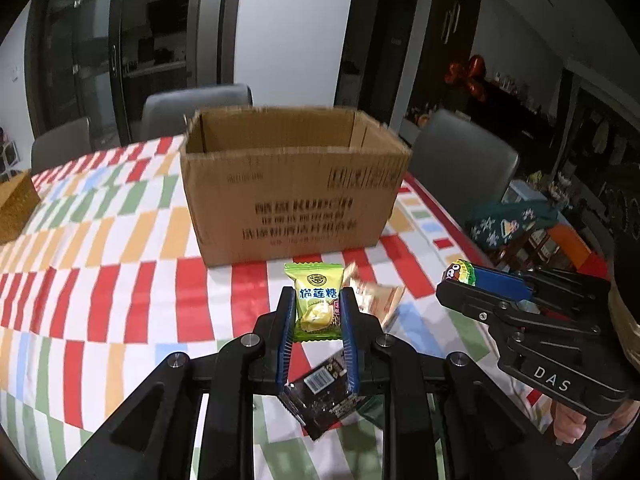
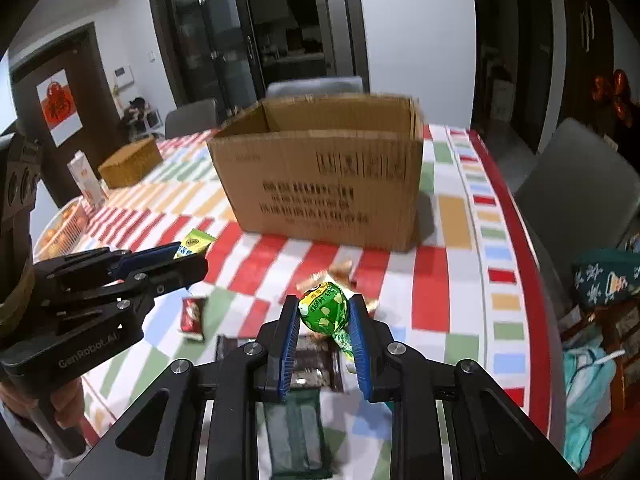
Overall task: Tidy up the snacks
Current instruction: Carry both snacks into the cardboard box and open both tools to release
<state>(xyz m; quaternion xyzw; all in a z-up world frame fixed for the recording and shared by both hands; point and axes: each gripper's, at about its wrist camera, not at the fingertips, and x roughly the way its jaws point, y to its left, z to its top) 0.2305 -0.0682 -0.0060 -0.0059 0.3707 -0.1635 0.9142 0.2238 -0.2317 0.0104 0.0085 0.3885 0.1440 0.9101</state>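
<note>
An open cardboard box (image 1: 292, 184) stands on the checkered tablecloth (image 1: 100, 280); it also shows in the right wrist view (image 2: 324, 176). My left gripper (image 1: 318, 300) is shut on a green durian candy packet (image 1: 318, 300), held above the table in front of the box. My right gripper (image 2: 325, 310) is shut on a green lollipop (image 2: 325, 308). In the left wrist view the right gripper (image 1: 460, 280) sits at the right with the lollipop (image 1: 462, 271) at its tip. In the right wrist view the left gripper (image 2: 188, 258) holds the candy packet (image 2: 194, 242).
A dark chocolate packet (image 1: 320, 396) and a beige wrapper (image 1: 376, 296) lie on the table below the left gripper. A red packet (image 2: 192, 318) and a dark packet (image 2: 312, 360) lie near the right gripper. A woven basket (image 2: 130, 162) and a carton (image 2: 86, 182) stand at left. Grey chairs (image 1: 460, 152) surround the table.
</note>
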